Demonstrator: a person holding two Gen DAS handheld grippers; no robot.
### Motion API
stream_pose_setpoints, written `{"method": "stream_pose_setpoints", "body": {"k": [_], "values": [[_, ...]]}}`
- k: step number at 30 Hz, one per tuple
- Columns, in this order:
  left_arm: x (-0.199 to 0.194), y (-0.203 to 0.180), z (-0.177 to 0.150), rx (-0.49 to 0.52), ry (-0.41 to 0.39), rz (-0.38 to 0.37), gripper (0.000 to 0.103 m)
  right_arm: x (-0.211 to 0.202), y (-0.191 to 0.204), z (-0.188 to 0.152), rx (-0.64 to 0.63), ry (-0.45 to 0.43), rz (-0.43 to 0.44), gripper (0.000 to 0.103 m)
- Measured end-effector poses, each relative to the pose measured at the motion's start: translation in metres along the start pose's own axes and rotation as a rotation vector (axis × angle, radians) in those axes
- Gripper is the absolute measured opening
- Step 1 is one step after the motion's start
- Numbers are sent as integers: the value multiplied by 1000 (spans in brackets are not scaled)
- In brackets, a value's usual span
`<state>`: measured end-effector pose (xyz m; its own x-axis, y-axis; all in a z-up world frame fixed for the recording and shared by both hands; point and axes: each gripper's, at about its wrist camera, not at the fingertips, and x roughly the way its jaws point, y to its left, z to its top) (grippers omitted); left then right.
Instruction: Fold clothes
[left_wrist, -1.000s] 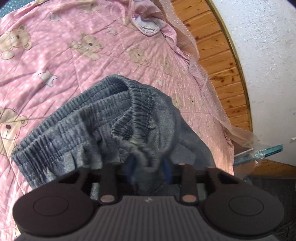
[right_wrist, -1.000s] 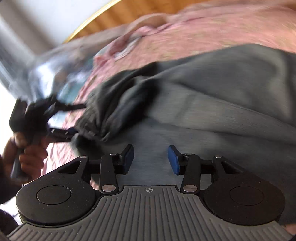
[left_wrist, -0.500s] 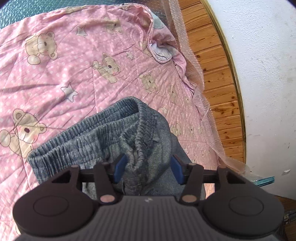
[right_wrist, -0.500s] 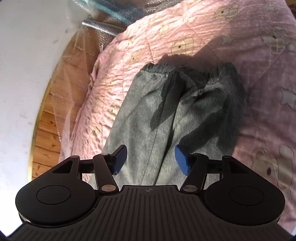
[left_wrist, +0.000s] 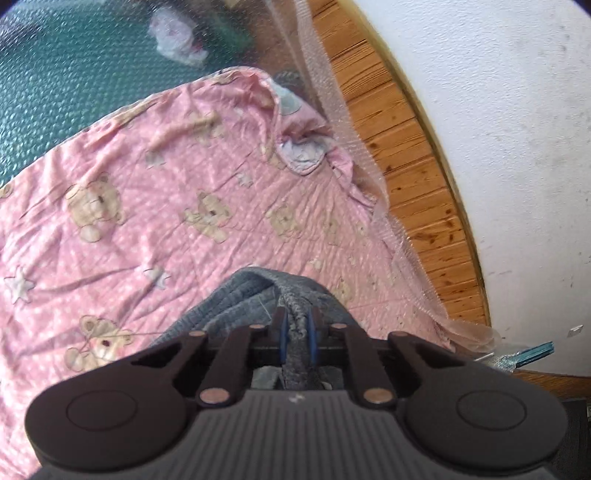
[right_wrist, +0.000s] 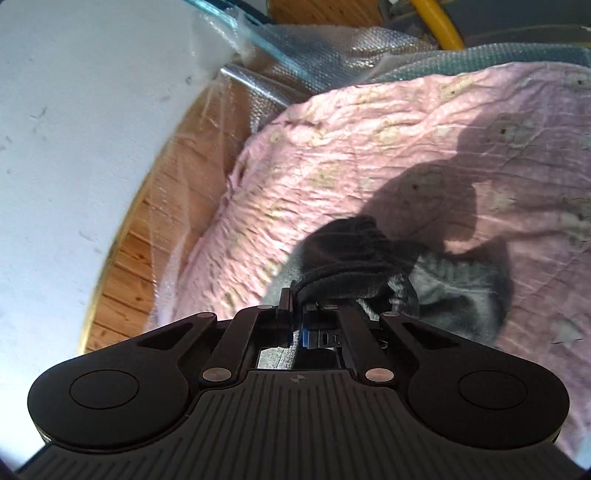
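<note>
A pair of grey trousers (left_wrist: 255, 295) is seen gathered on a pink quilt (left_wrist: 184, 192) printed with teddy bears and stars, near the quilt's edge that runs alongside a wood-panelled wall strip (left_wrist: 417, 177). In the left wrist view, the left gripper (left_wrist: 295, 326) is pressed together on a ridge of the trousers' ribbed, elasticated fabric, the cloth pinched upright between its two blue pads (left_wrist: 282, 332). The rest of the garment is bunched just ahead of and below the fingers, resting on the quilt.

In the right wrist view, the right gripper (right_wrist: 295, 321) is likewise closed, with a dark, shadowed fold of the trousers (right_wrist: 351, 266) clamped between its fingers; a lighter grey part of the garment is spread on the quilt (right_wrist: 369, 147) just to the right of the fold. A strong shadow is cast across the quilt beyond the cloth.

The quilt's far corner is shown turned back in the left wrist view, exposing a pale lining. Clear bubble wrap (left_wrist: 325, 110) is draped along the quilt's edge against the wood, and a green textured surface (left_wrist: 74, 74) is visible beyond the quilt's far edge. A white wall (left_wrist: 498, 129) rises behind the wooden strip.
</note>
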<state>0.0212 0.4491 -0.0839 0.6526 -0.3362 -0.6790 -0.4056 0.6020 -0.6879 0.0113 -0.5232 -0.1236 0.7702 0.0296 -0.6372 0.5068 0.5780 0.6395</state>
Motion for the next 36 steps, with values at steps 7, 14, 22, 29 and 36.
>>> {"method": "stream_pose_setpoints", "body": {"k": [7,14,22,29,36], "values": [[19,35,-8,6,89,80,11,21,-48,-21,88,97,-126,2],[3,43,-7,44,110,108,10,10,-46,-21,43,119,-144,10],[5,34,-13,69,126,118,10,4,-58,-15,120,26,-44,34],[3,31,-27,91,106,158,10,-14,-25,11,-149,-15,-116,3],[-7,30,-43,57,19,191,39,10,-53,2,-120,59,-233,26]]}}
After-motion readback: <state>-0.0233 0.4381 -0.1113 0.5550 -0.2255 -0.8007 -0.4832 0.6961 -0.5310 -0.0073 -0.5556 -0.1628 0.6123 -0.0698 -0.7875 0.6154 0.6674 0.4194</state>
